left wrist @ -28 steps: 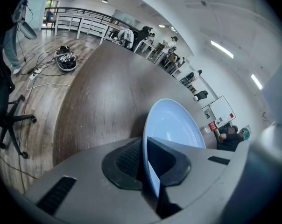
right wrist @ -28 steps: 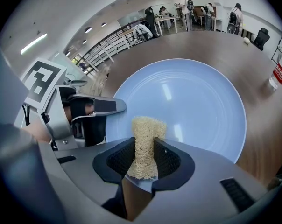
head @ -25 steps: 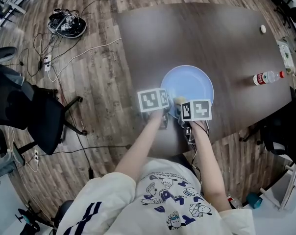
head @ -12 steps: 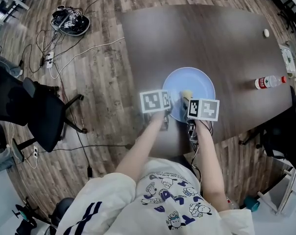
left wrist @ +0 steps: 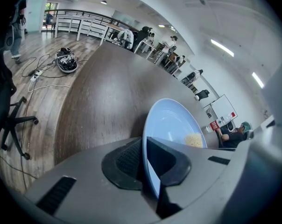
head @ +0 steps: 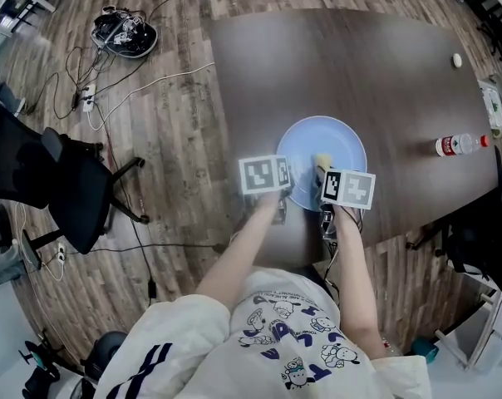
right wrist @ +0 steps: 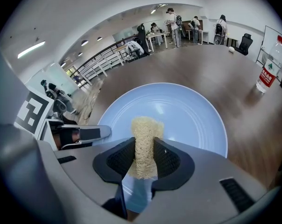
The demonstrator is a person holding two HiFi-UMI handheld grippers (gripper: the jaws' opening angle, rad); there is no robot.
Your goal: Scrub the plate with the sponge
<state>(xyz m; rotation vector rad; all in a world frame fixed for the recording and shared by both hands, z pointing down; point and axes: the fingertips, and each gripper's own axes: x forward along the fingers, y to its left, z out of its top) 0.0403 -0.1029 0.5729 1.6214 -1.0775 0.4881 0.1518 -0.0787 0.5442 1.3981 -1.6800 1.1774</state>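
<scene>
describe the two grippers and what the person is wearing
Both the left gripper and the right gripper have smooth grey bodies with black ribbed pads. Each carries a white cube printed with black square markers. The person wears a white short-sleeved t-shirt with dark blue cartoon prints.

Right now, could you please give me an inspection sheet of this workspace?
Surface: dark wooden table.
Job's things: blue plate near the table's near edge; sponge over its inside.
Clutter: water bottle and small white object towards the table's right end.
Grippers: left gripper shut on the plate's rim; right gripper shut on the sponge.
Cables: cable tangle on the floor, left of the table.
Surroundings: wood floor; black office chair.
</scene>
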